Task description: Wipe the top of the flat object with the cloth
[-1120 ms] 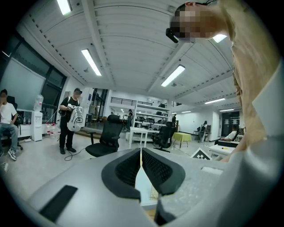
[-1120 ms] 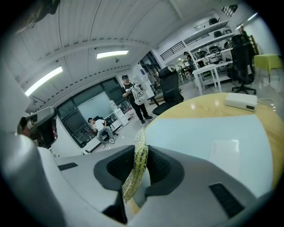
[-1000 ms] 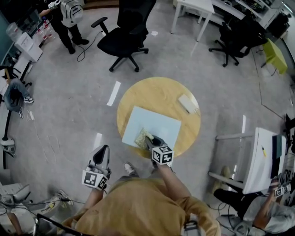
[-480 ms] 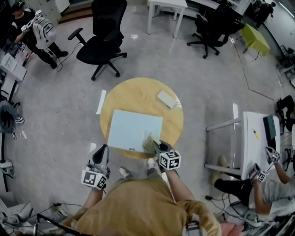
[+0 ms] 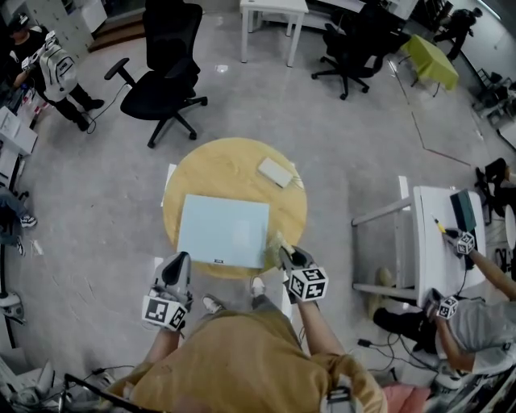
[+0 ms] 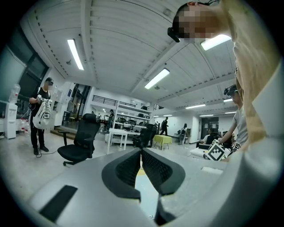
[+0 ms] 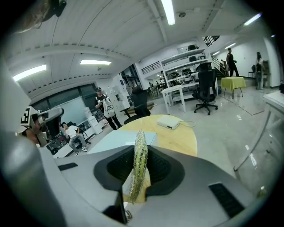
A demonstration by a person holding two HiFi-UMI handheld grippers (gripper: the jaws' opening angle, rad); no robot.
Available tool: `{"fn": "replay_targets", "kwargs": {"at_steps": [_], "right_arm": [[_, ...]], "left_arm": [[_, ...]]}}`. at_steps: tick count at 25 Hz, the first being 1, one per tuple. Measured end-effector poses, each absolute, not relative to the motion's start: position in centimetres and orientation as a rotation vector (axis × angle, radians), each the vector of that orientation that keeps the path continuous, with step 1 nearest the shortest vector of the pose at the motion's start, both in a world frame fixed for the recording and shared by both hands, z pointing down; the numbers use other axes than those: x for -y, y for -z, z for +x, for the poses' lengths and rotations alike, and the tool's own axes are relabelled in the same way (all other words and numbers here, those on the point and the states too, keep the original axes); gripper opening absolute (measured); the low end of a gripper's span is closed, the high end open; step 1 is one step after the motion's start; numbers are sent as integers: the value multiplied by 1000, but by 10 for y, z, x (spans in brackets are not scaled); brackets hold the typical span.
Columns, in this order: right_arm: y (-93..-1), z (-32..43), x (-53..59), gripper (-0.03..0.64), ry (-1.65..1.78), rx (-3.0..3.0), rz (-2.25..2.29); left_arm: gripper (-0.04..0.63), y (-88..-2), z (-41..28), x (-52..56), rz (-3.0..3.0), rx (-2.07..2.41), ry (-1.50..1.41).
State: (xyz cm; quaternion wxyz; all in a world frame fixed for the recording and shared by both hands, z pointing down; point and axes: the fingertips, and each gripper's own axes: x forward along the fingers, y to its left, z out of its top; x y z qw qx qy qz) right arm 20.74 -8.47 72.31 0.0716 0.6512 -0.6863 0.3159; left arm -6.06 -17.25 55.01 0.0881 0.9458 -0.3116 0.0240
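Two grippers work the pale blue board [image 5: 222, 230]: the right gripper [image 5: 285, 253], clamped on the cloth [image 5: 276, 245], has slid to its near right corner (the left gripper [image 5: 178, 262] idles beside its near edge, jaws together, empty).

Counted: one round table [image 5: 234, 161], one flat blue board [image 5: 223, 230], one cloth [image 5: 276, 243], one white box [image 5: 275, 171]; two grippers, left gripper [image 5: 180, 260] and right gripper [image 5: 285, 253]

grey polished floor [image 5: 97, 185] throughout. a round wooden bench [image 5: 230, 165] stands mid-room. beyond it are a black office chair [image 5: 165, 73], a white table [image 5: 274, 10] and a second black chair [image 5: 355, 44]. a yellow-green covered table [image 5: 431, 52] sits far right, with a white desk [image 5: 431, 242] nearer on the right. long strip lights [image 6: 75, 53] run along a white ribbed ceiling [image 6: 115, 42].
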Motion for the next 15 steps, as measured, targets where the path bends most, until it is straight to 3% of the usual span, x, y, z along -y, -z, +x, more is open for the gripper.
{"fn": "replay_targets", "kwargs": {"at_steps": [7, 15], "right_arm": [[-682, 186, 124, 63, -927, 2262, 1934], [-667, 62, 227, 63, -845, 2544, 1550]], "left_arm": [[15, -544, -77, 164, 2792, 1033, -67], [15, -542, -130, 169, 2725, 1252, -71]]}}
